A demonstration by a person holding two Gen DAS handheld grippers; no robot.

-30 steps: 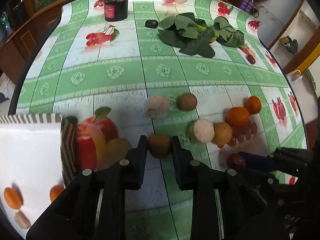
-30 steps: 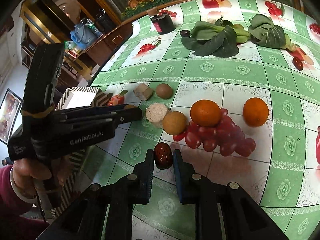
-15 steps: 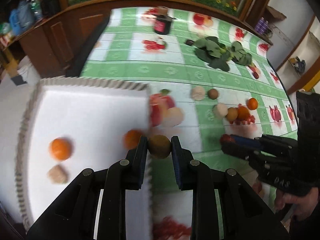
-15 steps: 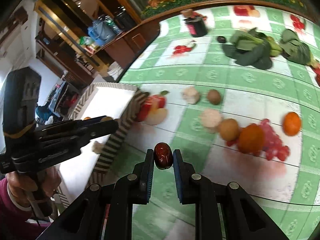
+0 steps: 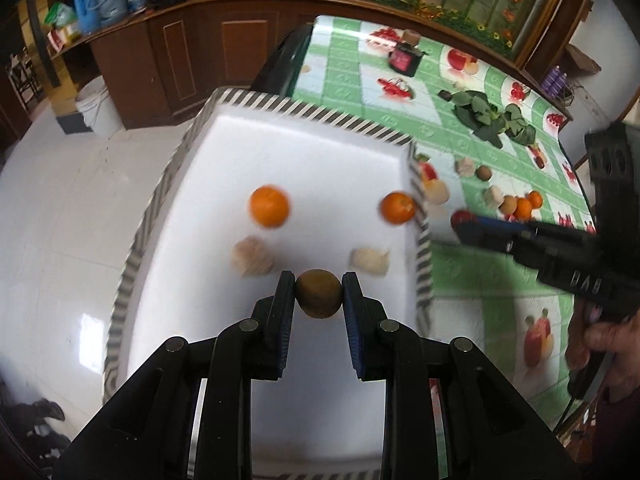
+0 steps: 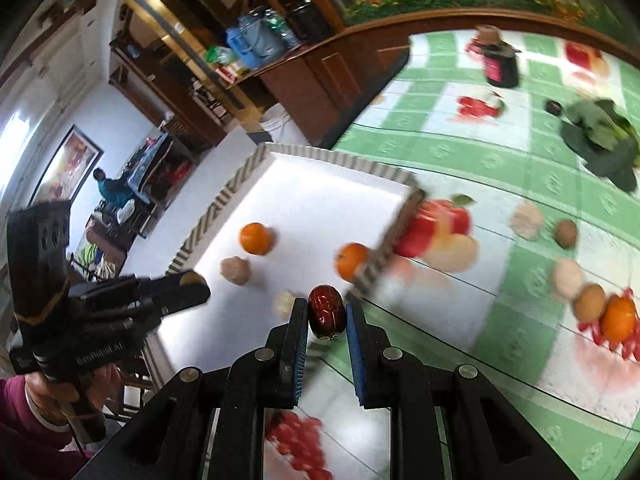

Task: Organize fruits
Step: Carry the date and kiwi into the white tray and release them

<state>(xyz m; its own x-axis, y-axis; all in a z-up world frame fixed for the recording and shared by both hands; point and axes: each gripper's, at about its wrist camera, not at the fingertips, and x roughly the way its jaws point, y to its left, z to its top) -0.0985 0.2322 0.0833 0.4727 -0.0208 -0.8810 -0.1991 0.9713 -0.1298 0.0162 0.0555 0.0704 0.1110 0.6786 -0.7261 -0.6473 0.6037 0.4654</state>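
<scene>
My left gripper (image 5: pixel 319 294) is shut on a brown kiwi (image 5: pixel 319 295) and holds it above the white tray (image 5: pixel 304 148) with a striped rim. The tray holds two oranges (image 5: pixel 269 206) and two pale round fruits (image 5: pixel 253 256). My right gripper (image 6: pixel 327 316) is shut on a dark red jujube (image 6: pixel 326 311) and holds it above the tray's (image 6: pixel 320 200) near right edge. It also shows in the left wrist view (image 5: pixel 464 222). The left gripper shows in the right wrist view (image 6: pixel 192 286).
On the green checked tablecloth (image 6: pixel 452 152) right of the tray lie a kiwi (image 6: pixel 566 233), pale fruits (image 6: pixel 567 278), an orange (image 6: pixel 619 318) and red grapes. Leafy greens (image 5: pixel 494 118) and a dark jar (image 5: pixel 404 58) stand farther back. The tray overhangs the table's left edge.
Both grippers have lifted their fruit and moved left from the tablecloth to over the white tray. The view is now higher above the tray.
</scene>
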